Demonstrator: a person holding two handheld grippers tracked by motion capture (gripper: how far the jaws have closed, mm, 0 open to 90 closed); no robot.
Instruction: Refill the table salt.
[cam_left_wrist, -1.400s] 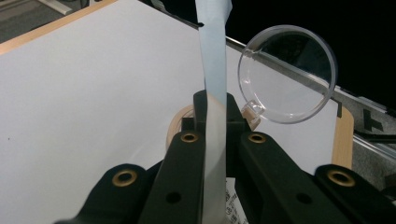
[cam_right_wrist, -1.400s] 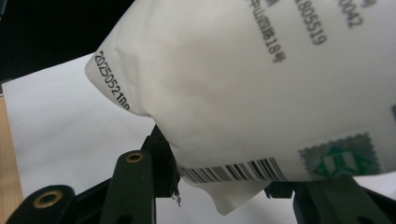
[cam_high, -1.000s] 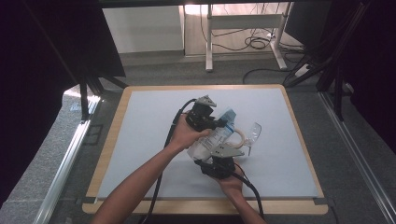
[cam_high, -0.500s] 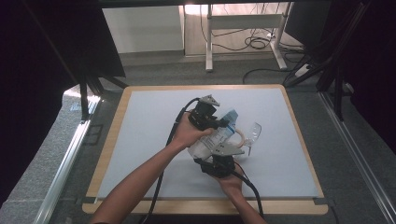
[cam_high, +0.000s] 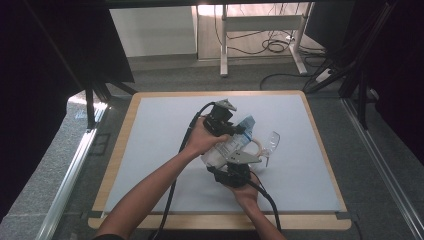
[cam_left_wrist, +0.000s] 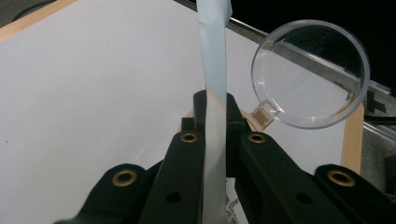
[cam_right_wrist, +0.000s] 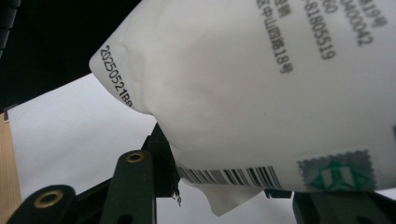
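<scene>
Above the middle of the white worktop (cam_high: 160, 150), the person is holding a white printed pouch (cam_high: 227, 147) between the two tools. The left hand-held gripper (cam_left_wrist: 215, 105) is pinching the pouch's pale blue top strip (cam_left_wrist: 212, 56), its jaws pressed together on the flattened edge. The right hand-held gripper (cam_right_wrist: 219, 184) is gripping the pouch's lower end, its jaws standing partly apart around the bulging white body just above the barcode (cam_right_wrist: 229, 176).

Judging by this, the step in hand is opening or tipping the pouch, probably toward the clear plastic scoop (cam_left_wrist: 310, 74) lying just beside it. To do it well, the left tool should be keeping its bite square across the strip so the film is not slipping out sideways, while the right one is squeezing only enough to steady the body without bursting it or forcing the contents up. Any pull should be running along the strip, not twisting it.

The scoop is sitting close to the pouch, its handle pointing toward the left jaws, so a sudden jerk could be knocking it. The trailing cables (cam_high: 175, 180) are crossing the worktop near the forearms and may be tugging at the hands. The wooden rim (cam_high: 120, 150) and the floor cables beyond are well apart
</scene>
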